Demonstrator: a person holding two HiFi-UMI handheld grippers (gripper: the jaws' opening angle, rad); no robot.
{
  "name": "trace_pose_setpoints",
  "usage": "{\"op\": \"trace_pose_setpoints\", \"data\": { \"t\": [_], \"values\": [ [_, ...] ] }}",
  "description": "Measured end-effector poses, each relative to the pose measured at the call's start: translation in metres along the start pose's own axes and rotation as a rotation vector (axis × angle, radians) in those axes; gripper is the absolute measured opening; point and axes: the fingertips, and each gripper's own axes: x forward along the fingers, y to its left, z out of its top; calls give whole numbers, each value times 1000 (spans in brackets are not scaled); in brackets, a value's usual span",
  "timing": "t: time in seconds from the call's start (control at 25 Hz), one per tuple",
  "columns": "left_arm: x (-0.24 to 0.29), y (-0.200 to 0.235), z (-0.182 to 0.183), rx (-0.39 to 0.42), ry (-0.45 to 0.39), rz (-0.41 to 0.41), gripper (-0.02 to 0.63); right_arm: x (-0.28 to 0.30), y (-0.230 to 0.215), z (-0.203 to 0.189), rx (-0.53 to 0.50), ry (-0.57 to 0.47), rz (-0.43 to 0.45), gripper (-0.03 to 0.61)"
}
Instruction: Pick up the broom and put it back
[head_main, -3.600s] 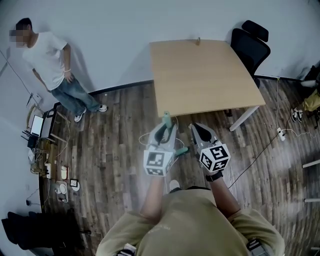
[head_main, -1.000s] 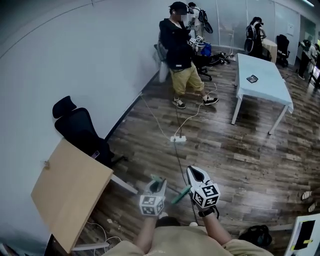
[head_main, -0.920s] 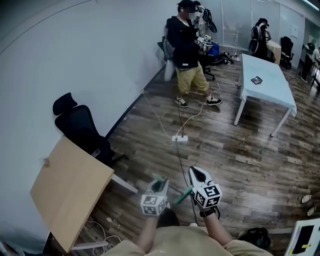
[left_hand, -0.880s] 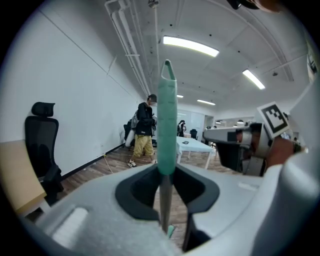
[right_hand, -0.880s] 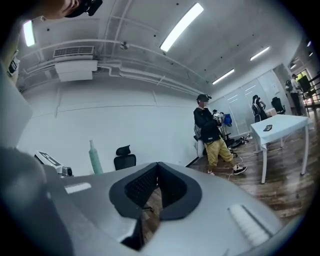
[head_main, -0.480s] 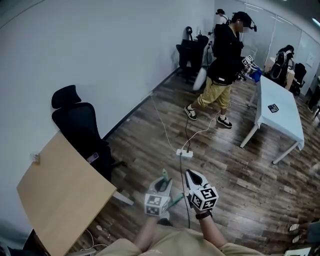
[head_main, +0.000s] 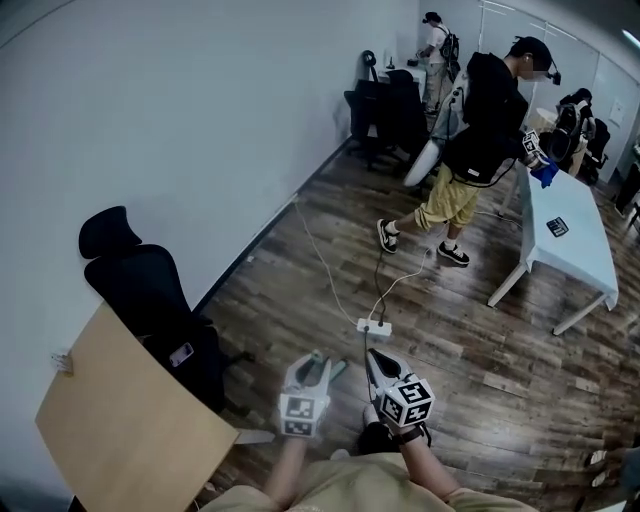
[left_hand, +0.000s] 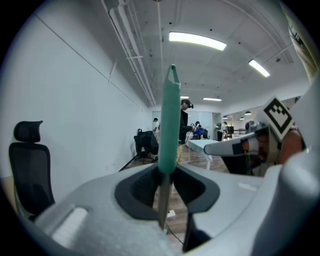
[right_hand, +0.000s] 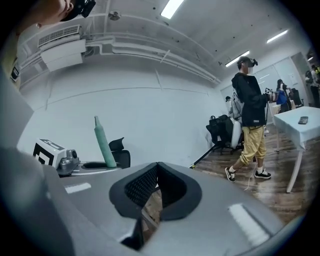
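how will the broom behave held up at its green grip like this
Probably stiff: the broom stands straight from the left gripper. Likely light, given its slim shaft. The smooth round grip could twist in that grasp.

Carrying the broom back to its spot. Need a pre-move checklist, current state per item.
1. Grip: ok. The left hand-held gripper is clamped on the green broom handle, which stands upright between its jaws.
2. Second grip: cannot tell. The right hand-held gripper has its jaws together, with nothing clearly between them.
3. Floor ahead: not ok. A power strip and its cable lie right in front.
4. People: not ok. A person strides across ahead, beside the white table.
5. Broom head: cannot tell, out of view.
6. Put-back spot: cannot tell, none identifiable.
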Motion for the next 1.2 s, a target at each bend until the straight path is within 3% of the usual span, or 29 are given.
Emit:
{"op": "trace_pose_setpoints", "data": {
  "t": [0.28, 0.52, 0.72, 0.96, 1.08, 1.2],
  "values": [
    [118, 61, 25, -123, 6, 54, 86, 118, -92, 66, 21, -78, 80, 6],
    [225, 98, 69, -91, -19, 118, 87, 206, -165, 141, -12, -136, 165, 6],
    [281, 132, 71, -79, 32, 157, 87, 264, -213, 136, 77, -42, 165, 6],
    [365, 210, 41, -188, 50, 172, 86, 356, -243, 115, 51, 30, 184, 6],
    [424, 242, 54, -236, 20, 147, 86, 417, -266, 133, 16, 59, 202, 5],
    [457, 294, 64, -276, 11, 162, 86, 484, -256, 166, -61, 65, 251, 6]
  ]
}}
